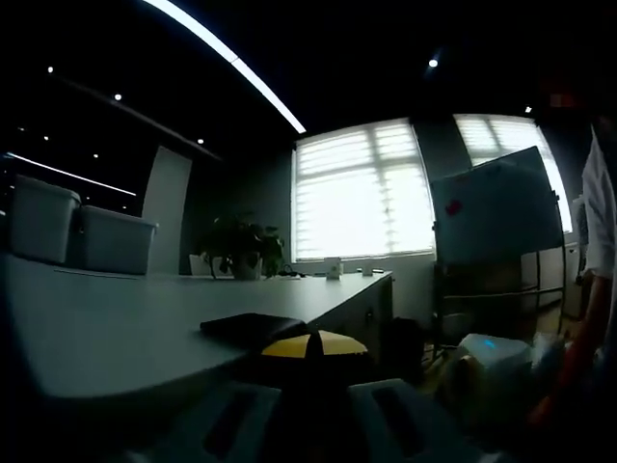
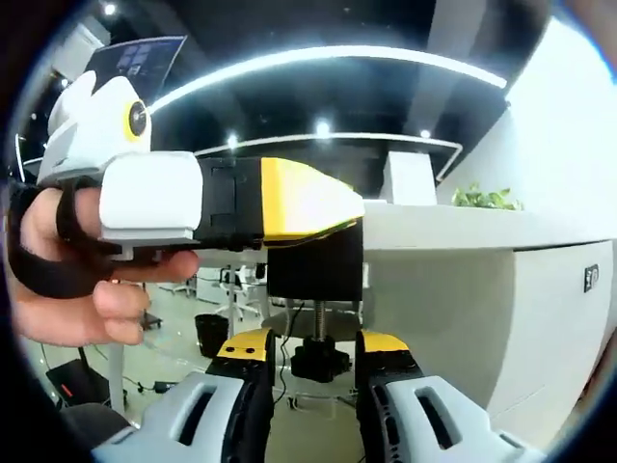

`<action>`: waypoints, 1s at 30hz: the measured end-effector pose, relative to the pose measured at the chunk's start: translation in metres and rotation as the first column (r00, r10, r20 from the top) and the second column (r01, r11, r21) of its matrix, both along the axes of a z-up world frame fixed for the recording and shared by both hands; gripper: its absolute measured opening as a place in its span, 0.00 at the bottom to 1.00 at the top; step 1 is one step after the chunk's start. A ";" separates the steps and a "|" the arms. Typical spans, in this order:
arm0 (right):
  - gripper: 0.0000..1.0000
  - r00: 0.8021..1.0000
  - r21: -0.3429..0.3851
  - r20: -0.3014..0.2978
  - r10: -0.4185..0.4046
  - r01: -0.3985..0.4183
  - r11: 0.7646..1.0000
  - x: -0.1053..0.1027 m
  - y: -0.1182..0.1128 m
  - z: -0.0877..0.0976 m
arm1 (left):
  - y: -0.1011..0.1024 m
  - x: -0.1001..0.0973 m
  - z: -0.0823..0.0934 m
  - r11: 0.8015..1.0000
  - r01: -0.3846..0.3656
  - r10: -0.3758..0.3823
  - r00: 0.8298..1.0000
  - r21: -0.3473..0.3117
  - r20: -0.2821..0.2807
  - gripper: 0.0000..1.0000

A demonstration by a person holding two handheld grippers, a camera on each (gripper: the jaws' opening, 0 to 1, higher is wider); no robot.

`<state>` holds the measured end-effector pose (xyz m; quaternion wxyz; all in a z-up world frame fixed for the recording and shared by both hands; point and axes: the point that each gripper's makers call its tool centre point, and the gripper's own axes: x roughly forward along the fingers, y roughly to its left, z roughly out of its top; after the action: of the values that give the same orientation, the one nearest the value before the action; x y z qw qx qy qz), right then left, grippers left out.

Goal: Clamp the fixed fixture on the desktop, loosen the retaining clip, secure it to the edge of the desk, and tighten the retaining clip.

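1. The left gripper (image 2: 318, 207) is reaching in from the left of the right gripper view, carried by a hand (image 2: 72, 265) in a dark strap. Its yellow-tipped fingers (image 2: 308, 198) are lying pressed together at the table's edge, with the black fixture (image 2: 315, 262) hanging directly beneath them.
2. The fixture's screw and round foot (image 2: 320, 359) are hanging below the level of the table top, just off the edge of the table (image 2: 453, 231).
3. In the left gripper view, the same fingers are showing as a closed yellow tip (image 1: 313, 345) at the near edge of the table (image 1: 116, 328), just beside a flat dark item (image 1: 253, 328) lying on the top. Whether the fingers are gripping the fixture itself cannot be told.
4. The right gripper (image 2: 313, 371) is sitting below the fixture, its fingers standing narrowly apart and holding nothing, with the screw foot lying between them in line of sight.
5. Two white bins (image 1: 82, 231) are sitting at the table's far left, and a potted plant (image 1: 243, 249) is standing toward the far edge.
6. A whiteboard (image 1: 496, 207) is standing beyond the table's right end.
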<state>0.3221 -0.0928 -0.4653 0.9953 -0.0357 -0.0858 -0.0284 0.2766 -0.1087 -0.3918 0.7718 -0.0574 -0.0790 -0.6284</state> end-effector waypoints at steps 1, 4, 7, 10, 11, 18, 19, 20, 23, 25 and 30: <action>0.31 1.000 -0.009 -0.005 -0.002 0.002 1.000 0.001 0.002 -0.002 | 0.000 0.000 0.000 1.000 0.001 -0.001 1.000 -0.004 0.000 0.01; 0.30 1.000 -0.043 -0.009 -0.011 0.011 0.999 0.004 0.004 -0.005 | 0.005 0.001 -0.001 1.000 0.005 -0.005 1.000 -0.020 0.000 0.01; 0.29 1.000 -0.039 -0.008 -0.014 0.014 0.999 0.005 0.001 -0.005 | 0.009 0.002 -0.002 1.000 0.007 -0.007 1.000 -0.030 -0.004 0.01; 0.28 0.999 -0.029 -0.028 -0.041 0.040 0.999 0.007 -0.008 -0.009 | 0.012 0.002 -0.002 0.999 0.015 -0.015 1.000 -0.033 -0.004 0.01; 0.28 0.999 -0.017 -0.034 -0.040 0.039 0.999 0.007 -0.010 -0.010 | 0.013 0.002 -0.002 0.999 0.018 -0.018 1.000 -0.031 -0.001 0.01; 0.24 0.999 -0.017 -0.040 -0.029 0.029 0.999 0.011 -0.010 -0.013 | 0.017 0.001 0.002 0.999 0.039 -0.039 0.999 -0.033 0.015 0.01; 0.24 0.999 -0.022 -0.037 -0.016 0.016 1.000 0.012 -0.009 -0.013 | 0.018 0.002 0.002 0.998 0.042 -0.042 0.999 -0.039 0.011 0.01; 0.24 0.999 -0.021 -0.033 -0.001 0.000 1.000 0.012 -0.009 -0.013 | 0.018 0.002 0.001 0.998 0.044 -0.043 0.999 -0.043 0.009 0.01; 0.24 0.999 -0.019 -0.013 0.039 -0.039 0.999 0.011 -0.009 -0.011 | 0.019 0.002 0.002 0.997 0.054 -0.054 0.999 -0.053 -0.002 0.01; 0.24 0.997 -0.014 -0.004 0.072 -0.072 0.997 0.011 -0.009 -0.010 | 0.020 0.002 0.001 0.997 0.059 -0.059 0.998 -0.049 0.003 0.01; 0.24 0.987 0.004 0.013 0.160 -0.160 0.987 0.009 -0.007 -0.010 | 0.024 0.004 0.002 0.995 0.059 -0.062 0.997 -0.079 -0.034 0.01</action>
<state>0.3316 -0.1000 -0.4753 0.9939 -0.0259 -0.0945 0.0512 0.2804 -0.0849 -0.3895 0.7510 -0.1012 -0.0874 -0.6467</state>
